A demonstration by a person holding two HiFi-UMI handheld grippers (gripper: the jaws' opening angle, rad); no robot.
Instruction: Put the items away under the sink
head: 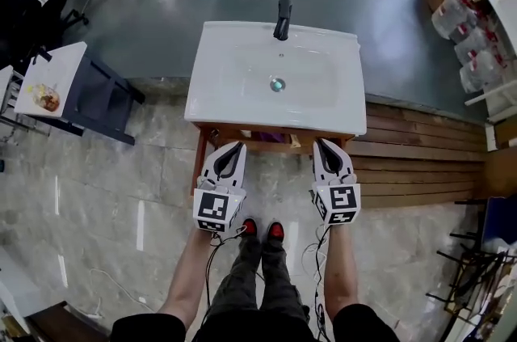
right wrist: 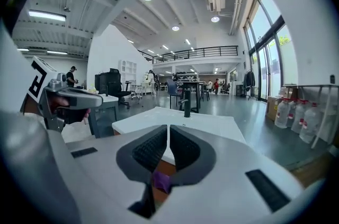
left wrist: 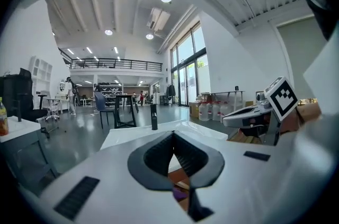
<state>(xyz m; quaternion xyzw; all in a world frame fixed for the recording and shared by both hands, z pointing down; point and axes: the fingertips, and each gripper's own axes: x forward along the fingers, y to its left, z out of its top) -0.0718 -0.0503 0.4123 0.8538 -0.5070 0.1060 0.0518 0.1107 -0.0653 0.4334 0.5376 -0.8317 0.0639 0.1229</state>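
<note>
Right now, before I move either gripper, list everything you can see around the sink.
sink: one, white, straight ahead
faucet: one, black, at the sink's far edge
purple item: one, purple, under the sink
side table: one, white top on a dark frame, left of the sink
water jugs: several, clear, far right
wooden decking: one patch, brown, right of the sink
shoes: two, red-toed, on the floor
left gripper: one, white, shut, empty
right gripper: one, white, shut, empty

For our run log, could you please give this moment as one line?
left tool: shut, empty | right tool: shut, empty | both facing sink | purple item under sink
</note>
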